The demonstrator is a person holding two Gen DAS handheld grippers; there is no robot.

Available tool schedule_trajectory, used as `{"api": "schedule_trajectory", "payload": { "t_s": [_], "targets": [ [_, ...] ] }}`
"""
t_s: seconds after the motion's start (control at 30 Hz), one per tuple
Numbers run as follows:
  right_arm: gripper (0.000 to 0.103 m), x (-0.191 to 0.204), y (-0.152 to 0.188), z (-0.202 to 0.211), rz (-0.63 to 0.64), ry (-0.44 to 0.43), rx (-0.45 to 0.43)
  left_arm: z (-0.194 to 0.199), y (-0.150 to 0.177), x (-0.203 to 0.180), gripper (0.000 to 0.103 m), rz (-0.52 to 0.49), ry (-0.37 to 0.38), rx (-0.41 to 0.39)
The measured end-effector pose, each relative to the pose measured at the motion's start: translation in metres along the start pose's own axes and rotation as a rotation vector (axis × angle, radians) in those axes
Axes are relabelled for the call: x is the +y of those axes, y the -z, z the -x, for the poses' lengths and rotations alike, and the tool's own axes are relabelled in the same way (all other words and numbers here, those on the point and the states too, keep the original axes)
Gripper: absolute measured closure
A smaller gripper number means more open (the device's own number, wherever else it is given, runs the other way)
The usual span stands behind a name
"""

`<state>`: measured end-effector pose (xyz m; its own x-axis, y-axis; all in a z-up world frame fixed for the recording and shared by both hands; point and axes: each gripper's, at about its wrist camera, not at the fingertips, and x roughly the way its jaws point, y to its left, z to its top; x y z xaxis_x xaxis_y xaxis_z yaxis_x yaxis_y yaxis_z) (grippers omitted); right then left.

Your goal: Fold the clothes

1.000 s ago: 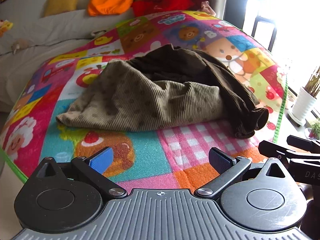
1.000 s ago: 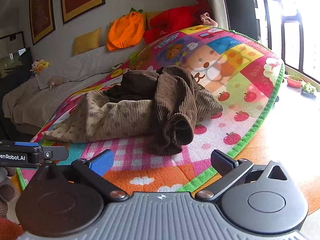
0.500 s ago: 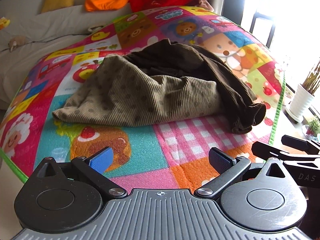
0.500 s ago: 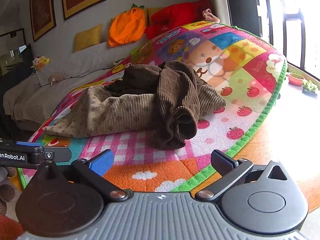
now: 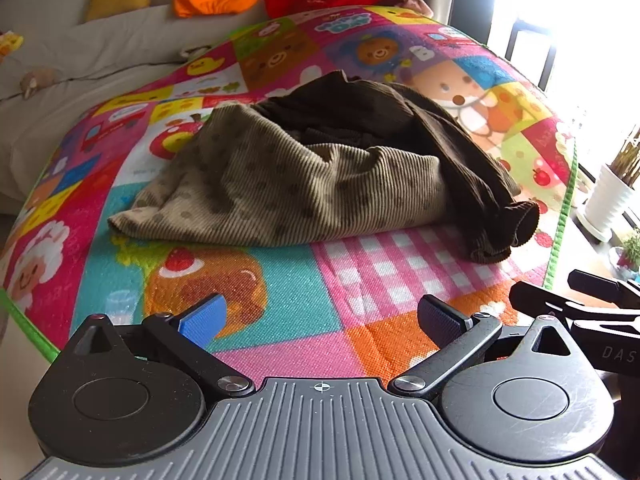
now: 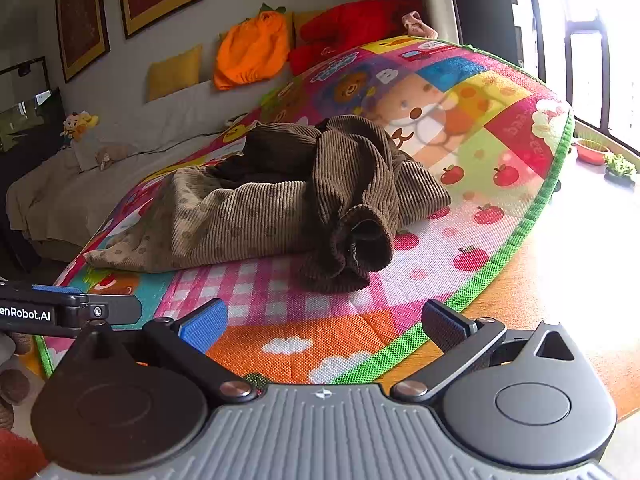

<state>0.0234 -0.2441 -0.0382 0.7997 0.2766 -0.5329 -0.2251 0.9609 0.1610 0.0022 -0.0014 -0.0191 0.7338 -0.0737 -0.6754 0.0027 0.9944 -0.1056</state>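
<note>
Clearly both the left gripper (image 5: 318, 318) and right gripper (image 6: 323, 326) hang released, short of the crumpled corduroy garment (image 5: 320, 176) mid-mat (image 5: 288, 300); pinching bunched layers near its cuff (image 6: 362, 240) risks dragging the whole heap

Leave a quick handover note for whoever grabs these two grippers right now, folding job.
Left gripper: open, empty, above the play mat, short of the clothes.
Right gripper: open, empty, over the mat's green edge.
Brown corduroy garment: crumpled in a heap mid-mat, dark sleeve cuff flopped toward the right gripper.
Done: nothing folded.
Left: spread it flat, then fold.
</note>
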Motion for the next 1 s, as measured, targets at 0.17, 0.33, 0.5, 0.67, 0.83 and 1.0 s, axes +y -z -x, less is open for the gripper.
{"api": "schedule_trajectory", "payload": {
  "t_s": [0.17, 0.33, 0.5, 0.67, 0.83, 1.0],
  "targets": [
    [0.000, -0.0002, 0.0001, 0.0000, -0.001, 0.000, 0.000, -0.0001, 0.0009, -0.0015, 0.000, -0.006, -0.004, -0.001],
    [0.000, -0.0010, 0.0002, -0.0016, -0.004, 0.001, 0.006, -0.0010, 0.0020, -0.0008, 0.000, -0.004, -0.004, 0.002],
    [0.000, -0.0008, 0.0010, -0.0021, -0.004, 0.001, 0.007, -0.0008, 0.0027, -0.0011, 0.000, -0.004, -0.005, 0.002],
    [0.000, -0.0008, 0.0013, -0.0019, -0.005, 0.002, 0.008, -0.0014, 0.0029, -0.0007, 0.000, -0.004, -0.006, 0.004],
    [0.000, -0.0009, 0.0015, -0.0022, -0.006, 0.002, 0.010, -0.0019, 0.0034, -0.0005, 0.000, -0.004, -0.005, 0.006],
    [0.000, -0.0021, 0.0016, -0.0018, -0.011, 0.003, 0.010, -0.0035, 0.0047, -0.0016, 0.000, -0.008, -0.006, 0.014]
  ]
}}
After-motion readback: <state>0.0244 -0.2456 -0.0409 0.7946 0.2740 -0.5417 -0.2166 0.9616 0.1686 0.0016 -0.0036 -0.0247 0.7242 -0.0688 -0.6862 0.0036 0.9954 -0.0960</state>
